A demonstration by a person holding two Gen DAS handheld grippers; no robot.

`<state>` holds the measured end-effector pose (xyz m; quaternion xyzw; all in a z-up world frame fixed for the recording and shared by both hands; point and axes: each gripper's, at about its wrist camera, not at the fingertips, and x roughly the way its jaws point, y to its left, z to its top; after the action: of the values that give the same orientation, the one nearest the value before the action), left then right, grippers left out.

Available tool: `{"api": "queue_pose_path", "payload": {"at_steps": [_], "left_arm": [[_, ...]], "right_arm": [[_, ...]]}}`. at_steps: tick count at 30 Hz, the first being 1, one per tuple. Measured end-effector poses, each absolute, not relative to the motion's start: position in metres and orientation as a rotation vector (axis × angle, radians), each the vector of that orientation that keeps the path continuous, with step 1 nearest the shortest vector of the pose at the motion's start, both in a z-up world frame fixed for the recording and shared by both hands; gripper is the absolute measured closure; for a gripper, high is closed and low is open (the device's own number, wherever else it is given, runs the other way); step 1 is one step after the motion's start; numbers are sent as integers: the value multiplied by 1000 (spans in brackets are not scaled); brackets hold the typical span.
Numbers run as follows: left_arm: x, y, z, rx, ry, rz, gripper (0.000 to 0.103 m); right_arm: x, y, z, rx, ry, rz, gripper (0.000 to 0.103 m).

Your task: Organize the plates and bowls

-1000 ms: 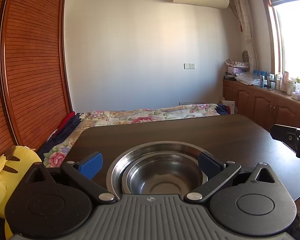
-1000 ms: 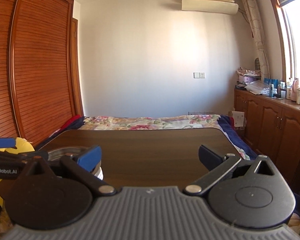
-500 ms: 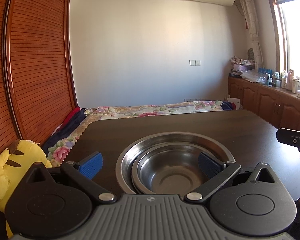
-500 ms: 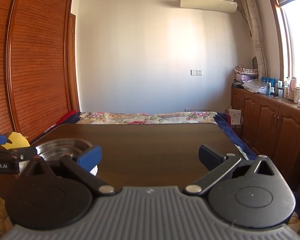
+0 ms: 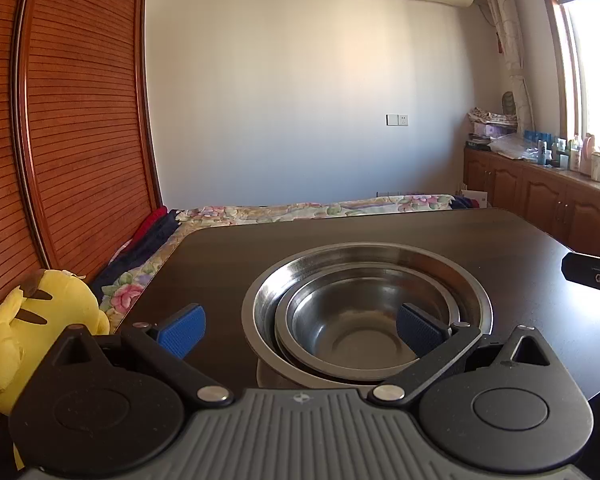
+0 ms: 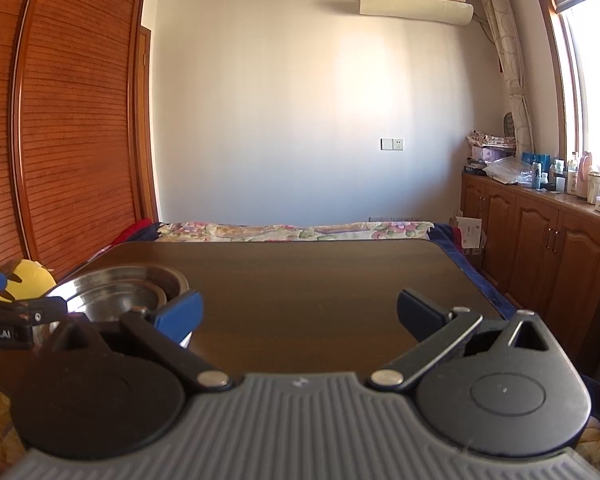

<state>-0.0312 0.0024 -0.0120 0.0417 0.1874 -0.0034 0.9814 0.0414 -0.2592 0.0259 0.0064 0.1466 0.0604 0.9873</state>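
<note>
Two steel bowls are nested on the dark wooden table point(image 5: 380, 228): a small bowl point(image 5: 360, 320) sits inside a large bowl point(image 5: 460, 280). A white edge shows under the stack's near side. My left gripper point(image 5: 300, 326) is open and empty, held just in front of and above the stack, its right finger over the small bowl's rim. My right gripper point(image 6: 298, 312) is open and empty above the bare table point(image 6: 320, 272), to the right of the bowls point(image 6: 116, 292). Its tip shows at the right edge of the left wrist view point(image 5: 592, 274).
A yellow plush toy point(image 5: 32, 320) sits left of the table. A bed with a floral cover point(image 5: 300, 210) lies beyond the far edge. Wooden wardrobe doors point(image 5: 80, 120) stand on the left, and low cabinets point(image 6: 540, 232) with bottles on the right.
My left gripper has risen and tilted down, so the nested bowls show more fully. My right gripper has lifted slightly. Both stay open.
</note>
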Motion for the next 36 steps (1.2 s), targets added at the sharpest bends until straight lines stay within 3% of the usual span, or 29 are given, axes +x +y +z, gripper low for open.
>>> {"api": "queue_pose_path", "payload": {"at_steps": [36], "left_arm": [[-33,3,-10,83,370,-9,0]], "right_arm": [[45,-264,24,32,302,123,0]]}}
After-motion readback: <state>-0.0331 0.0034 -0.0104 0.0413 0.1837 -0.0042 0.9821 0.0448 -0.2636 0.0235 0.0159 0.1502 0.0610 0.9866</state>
